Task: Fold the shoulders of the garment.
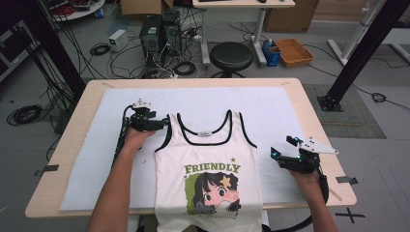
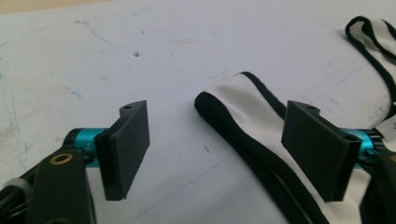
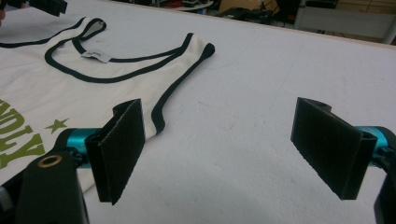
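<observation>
High view: tank top (image 1: 208,164) lies flat, print side up, on the white mat (image 1: 87,159), hem hanging over the near table (image 1: 63,145) edge. Left gripper (image 1: 162,124) sits at the top's left shoulder strap (image 1: 173,118), forearm stretched forward from the bottom, hand wrapped around the gripper body, pointing across toward the strap. Right gripper (image 1: 275,153) rests on the mat just beside the top's right side, near the armhole, wrist low, pointing toward the shirt. Step looks like reaching for the strap to start a fold or a lift; nothing is gripped yet.

Left gripper view: jaws spread wide, tilted down at the mat. The strap (image 2: 238,109) end, white with black trim, lies between the jaws, closer to the right one; pads do not press on it. The other strap (image 2: 373,42) shows top right. Next move, I'd say: ease in until the strap end sits between the pads, then pinch, catching both layers.

Right gripper view: jaws spread, nothing between them but bare mat (image 3: 243,121). Tank top (image 3: 56,93) sits off to the left, its armhole edge just past the left jaw; left gripper (image 3: 44,5) peeks in top left. The right likely needs to shift toward the shirt's shoulder or side edge before closing.
</observation>
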`<state>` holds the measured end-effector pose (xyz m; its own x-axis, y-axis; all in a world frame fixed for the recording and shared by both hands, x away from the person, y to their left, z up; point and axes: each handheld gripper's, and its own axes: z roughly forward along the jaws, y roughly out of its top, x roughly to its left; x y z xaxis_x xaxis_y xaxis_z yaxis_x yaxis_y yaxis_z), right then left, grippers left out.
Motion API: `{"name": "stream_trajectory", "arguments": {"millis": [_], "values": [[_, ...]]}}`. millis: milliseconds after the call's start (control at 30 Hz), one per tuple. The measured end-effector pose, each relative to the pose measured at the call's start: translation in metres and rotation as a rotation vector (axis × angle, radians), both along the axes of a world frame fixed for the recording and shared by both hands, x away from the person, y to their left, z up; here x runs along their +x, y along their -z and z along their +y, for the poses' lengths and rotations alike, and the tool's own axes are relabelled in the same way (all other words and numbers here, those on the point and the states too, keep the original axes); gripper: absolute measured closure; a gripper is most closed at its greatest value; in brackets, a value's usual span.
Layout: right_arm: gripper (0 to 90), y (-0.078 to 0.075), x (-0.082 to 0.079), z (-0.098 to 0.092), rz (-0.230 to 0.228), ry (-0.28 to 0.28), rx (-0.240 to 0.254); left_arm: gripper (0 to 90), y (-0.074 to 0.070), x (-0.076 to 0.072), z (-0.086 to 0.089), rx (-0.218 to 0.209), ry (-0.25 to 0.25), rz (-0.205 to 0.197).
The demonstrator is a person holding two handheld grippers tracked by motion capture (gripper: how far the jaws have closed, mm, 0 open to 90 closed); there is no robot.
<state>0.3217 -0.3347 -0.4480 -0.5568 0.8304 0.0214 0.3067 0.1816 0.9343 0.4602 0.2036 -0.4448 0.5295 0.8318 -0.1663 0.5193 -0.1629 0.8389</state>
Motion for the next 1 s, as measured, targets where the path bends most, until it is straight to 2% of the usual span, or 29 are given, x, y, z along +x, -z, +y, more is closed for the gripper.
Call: {"name": "stream_trajectory", "arguments": {"millis": [67, 233, 267, 300, 333, 367, 433, 567, 633, 700, 733, 767, 800, 867, 900, 967, 1000], "values": [[17.4, 0.0, 0.0, 0.001, -0.004, -0.001, -0.007, 25.5, 0.004, 0.003, 0.001, 0.003, -0.019, 0.001], [17.4, -0.001, 0.002, 0.004, 0.018, -0.008, -0.035, 29.8, 0.005, 0.005, 0.0, 0.011, -0.02, 0.005], [17.4, -0.001, 0.003, 0.004, 0.023, -0.013, -0.031, 29.8, 0.005, 0.004, 0.0, 0.018, -0.019, 0.006], [17.4, -0.002, 0.003, 0.005, 0.036, -0.015, -0.005, 35.6, 0.005, 0.004, -0.001, 0.019, -0.017, 0.006], [17.4, -0.002, 0.003, 0.005, 0.036, -0.015, -0.005, 35.6, 0.005, 0.004, -0.002, 0.03, -0.011, 0.01], [17.4, -0.003, 0.004, 0.008, 0.034, -0.023, 0.003, 40.9, 0.005, 0.003, -0.004, 0.041, -0.011, 0.01], [17.4, -0.004, 0.004, 0.01, 0.032, -0.028, 0.003, 42.2, 0.005, 0.003, -0.005, 0.054, -0.005, 0.005], [17.4, -0.007, 0.006, 0.018, 0.035, -0.046, -0.014, 42.7, 0.005, 0.004, -0.003, 0.017, -0.002, 0.015], [17.4, -0.008, 0.007, 0.019, 0.038, -0.049, -0.014, 42.8, 0.005, 0.004, -0.007, 0.043, 0.005, 0.02], [17.4, -0.01, 0.008, 0.022, 0.033, -0.055, -0.017, 42.8, 0.004, 0.007, -0.012, 0.075, 0.023, 0.048], [17.4, -0.01, 0.008, 0.022, 0.033, -0.055, -0.017, 42.8, 0.003, 0.008, -0.016, 0.073, 0.028, 0.047], [17.4, -0.012, 0.007, 0.023, 0.027, -0.055, -0.017, 42.8, 0.0, 0.009, -0.025, 0.108, 0.047, 0.05], [17.4, -0.012, 0.007, 0.023, 0.027, -0.055, -0.017, 43.2, 0.0, 0.009, -0.025, 0.108, 0.047, 0.05], [17.4, -0.013, 0.007, 0.023, 0.026, -0.06, -0.017, 44.6, 0.001, 0.011, -0.035, 0.189, 0.062, 0.067], [17.4, -0.013, 0.007, 0.022, 0.027, -0.062, -0.017, 46.2, 0.003, 0.01, -0.038, 0.214, 0.068, 0.067], [17.4, -0.014, 0.006, 0.022, 0.029, -0.063, -0.016, 48.3, 0.003, 0.01, -0.037, 0.207, 0.047, 0.068], [17.4, -0.015, 0.006, 0.021, 0.022, -0.066, -0.012, 61.4, 0.003, 0.01, -0.036, 0.209, 0.041, 0.066]]}}
